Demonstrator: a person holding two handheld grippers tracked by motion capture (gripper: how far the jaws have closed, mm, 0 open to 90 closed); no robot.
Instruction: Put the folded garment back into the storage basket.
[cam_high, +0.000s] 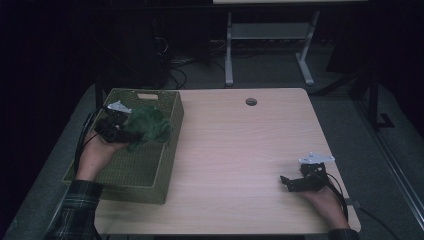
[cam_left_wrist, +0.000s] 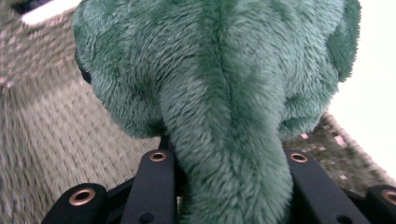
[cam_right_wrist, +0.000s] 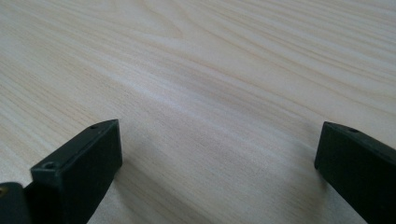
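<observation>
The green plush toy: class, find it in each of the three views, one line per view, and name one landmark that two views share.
High view: the green plush toy is at left, over the woven basket, in the left gripper.
Left gripper view: the toy covers the centre, pinched between the black jaws.
Right gripper view: not in it; bare wooden table.
Shared landmark: the basket.

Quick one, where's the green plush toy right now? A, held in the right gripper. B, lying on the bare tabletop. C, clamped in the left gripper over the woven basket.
C: the green plush toy sits pinched between the left gripper jaws, above the woven basket.
</observation>
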